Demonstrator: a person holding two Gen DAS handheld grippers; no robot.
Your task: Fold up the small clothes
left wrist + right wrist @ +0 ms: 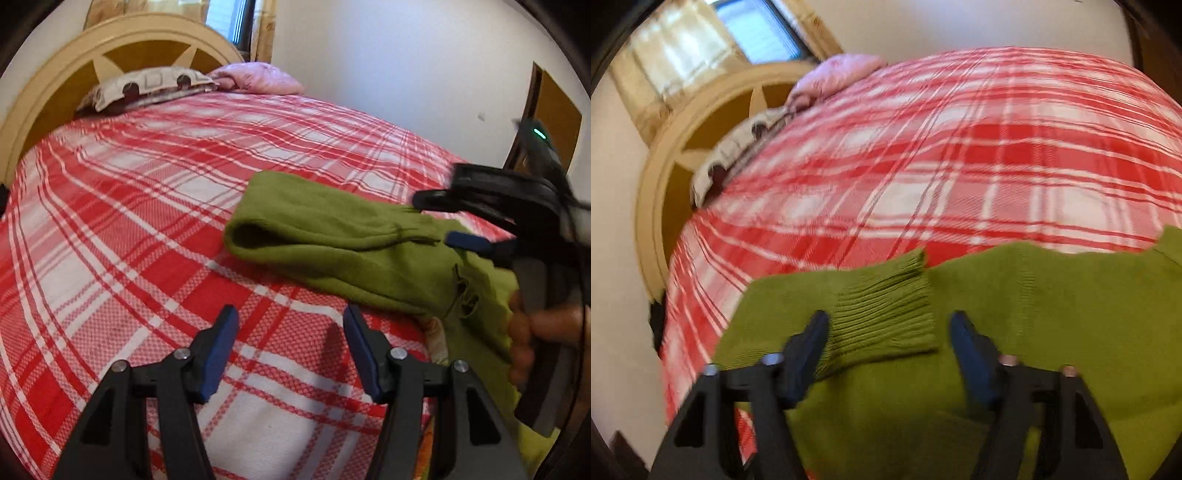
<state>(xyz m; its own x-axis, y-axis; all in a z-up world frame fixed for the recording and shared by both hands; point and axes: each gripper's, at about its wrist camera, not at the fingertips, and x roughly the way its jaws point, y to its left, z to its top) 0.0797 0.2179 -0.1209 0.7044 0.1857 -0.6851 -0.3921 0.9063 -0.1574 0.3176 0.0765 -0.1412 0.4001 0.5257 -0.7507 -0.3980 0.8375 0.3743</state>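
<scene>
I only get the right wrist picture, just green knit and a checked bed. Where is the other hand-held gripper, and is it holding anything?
Observer: The left hand-held gripper is open over bare checked bedspread, holding nothing.
Operator: So it is not touching the sweater?
Observer: No. The green sweater lies ahead of it and to its right, apart from its fingers.
Operator: What does my gripper look like from there?
Observer: The right hand-held gripper reaches in from the right, with one finger above the sleeve's ribbed cuff and one below.
Operator: Anything else on the bed?
Observer: A patterned pillow leans at the headboard, shown sharply here.
</scene>
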